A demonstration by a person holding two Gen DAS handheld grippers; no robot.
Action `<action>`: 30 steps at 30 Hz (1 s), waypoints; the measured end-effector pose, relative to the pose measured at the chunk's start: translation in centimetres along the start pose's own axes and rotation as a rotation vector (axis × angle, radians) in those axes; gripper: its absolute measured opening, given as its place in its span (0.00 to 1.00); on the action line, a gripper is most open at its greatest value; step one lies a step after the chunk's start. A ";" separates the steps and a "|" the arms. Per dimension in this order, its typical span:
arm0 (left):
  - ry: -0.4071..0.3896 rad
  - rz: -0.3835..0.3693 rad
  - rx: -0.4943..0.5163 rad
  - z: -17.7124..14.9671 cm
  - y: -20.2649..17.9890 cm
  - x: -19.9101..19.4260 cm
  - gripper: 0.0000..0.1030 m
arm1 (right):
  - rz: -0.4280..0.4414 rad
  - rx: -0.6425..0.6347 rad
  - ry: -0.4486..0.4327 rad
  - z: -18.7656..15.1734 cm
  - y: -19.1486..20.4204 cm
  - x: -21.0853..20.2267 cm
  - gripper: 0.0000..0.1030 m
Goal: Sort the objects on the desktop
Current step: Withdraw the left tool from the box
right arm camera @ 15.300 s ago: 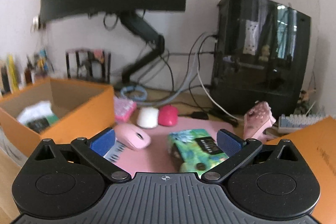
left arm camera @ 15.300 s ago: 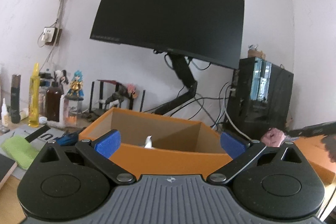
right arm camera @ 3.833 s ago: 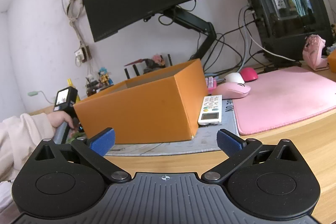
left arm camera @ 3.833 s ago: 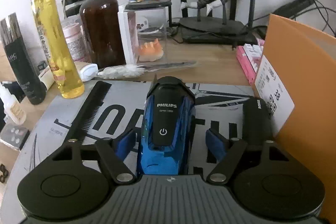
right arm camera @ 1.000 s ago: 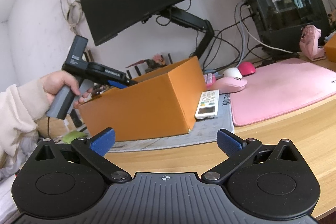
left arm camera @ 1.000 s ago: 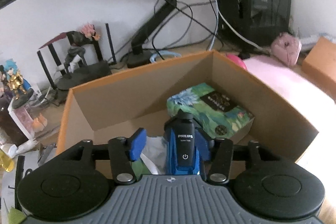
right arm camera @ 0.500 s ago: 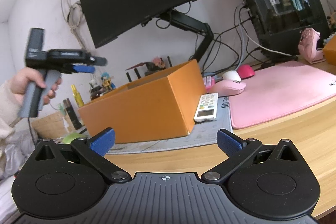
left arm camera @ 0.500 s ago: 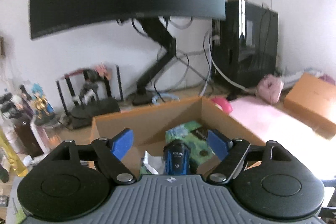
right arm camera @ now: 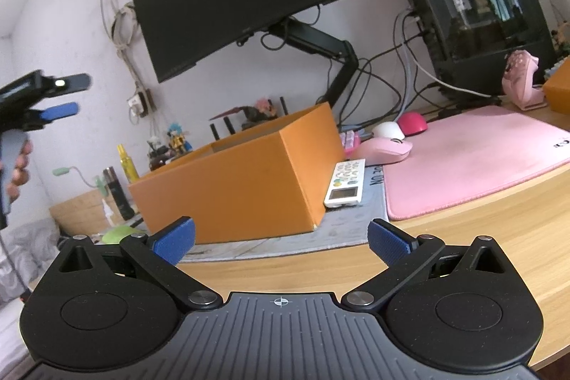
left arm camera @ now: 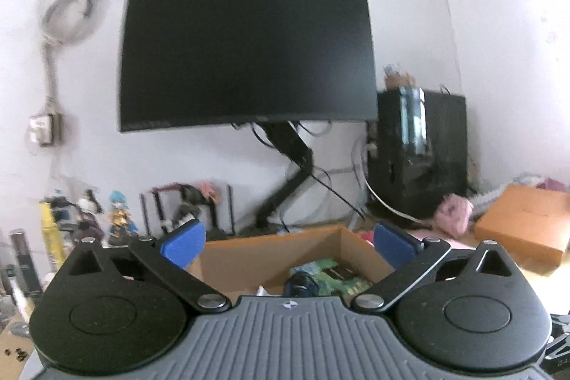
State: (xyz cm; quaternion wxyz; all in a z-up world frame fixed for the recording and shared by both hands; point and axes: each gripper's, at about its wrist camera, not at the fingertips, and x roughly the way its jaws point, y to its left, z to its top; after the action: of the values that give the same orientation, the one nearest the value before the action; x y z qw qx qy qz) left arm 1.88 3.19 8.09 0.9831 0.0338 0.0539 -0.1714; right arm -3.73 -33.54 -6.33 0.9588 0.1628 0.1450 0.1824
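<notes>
Left gripper (left arm camera: 288, 246) has let go of the blue-and-black electric shaver (left arm camera: 301, 284): a second ago it was clamped between the jaws, now they are spread wide with nothing between them, raised above the open orange cardboard box (left arm camera: 256, 259). Shaver lies inside the box at lower centre of the left view, beside the green floral-print packet (left arm camera: 335, 276), so that item looks sorted. Right gripper (right arm camera: 281, 243) hovers low over the wooden table (right arm camera: 463, 237), jaws apart, holding nothing; white remote control (right arm camera: 345, 182) and pink computer mouse (right arm camera: 384, 148) lie outside the box, right of centre.

Left gripper (left arm camera: 288, 243) above an open orange box (left arm camera: 249, 257), jaws spread wide with nothing between them. Inside the box: a blue shaver (left arm camera: 301, 285) beside a green patterned packet (left arm camera: 335, 275). Behind: a dark monitor (left arm camera: 245, 54) on a black arm (left arm camera: 288, 166), figurines (left arm camera: 119, 214) at left, a black computer case (left arm camera: 420, 152) at right, and a second orange box (left arm camera: 523, 225) at far right.
</notes>
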 end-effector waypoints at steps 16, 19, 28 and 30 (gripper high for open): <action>-0.109 0.162 0.010 -6.1 -3.5 -2.5 1.00 | -0.029 -0.026 0.006 0.3 0.4 -0.6 1.00; -0.100 0.162 -0.003 -8.2 -3.6 -3.6 1.00 | -0.031 -0.021 0.008 0.2 0.4 -0.6 1.00; -0.023 0.147 -0.030 -9.6 -3.3 -3.9 1.00 | -0.027 -0.034 0.003 0.3 1.0 -0.9 1.00; -0.026 0.143 -0.037 -9.3 -3.2 -3.9 1.00 | -0.028 -0.037 0.000 0.3 1.1 -1.0 1.00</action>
State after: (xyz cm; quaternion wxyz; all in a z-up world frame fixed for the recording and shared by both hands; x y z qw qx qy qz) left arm -3.77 2.24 -0.85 0.9939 0.0172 0.0418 -0.1002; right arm -4.83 -33.03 -5.43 0.9640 0.1431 0.1440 0.1718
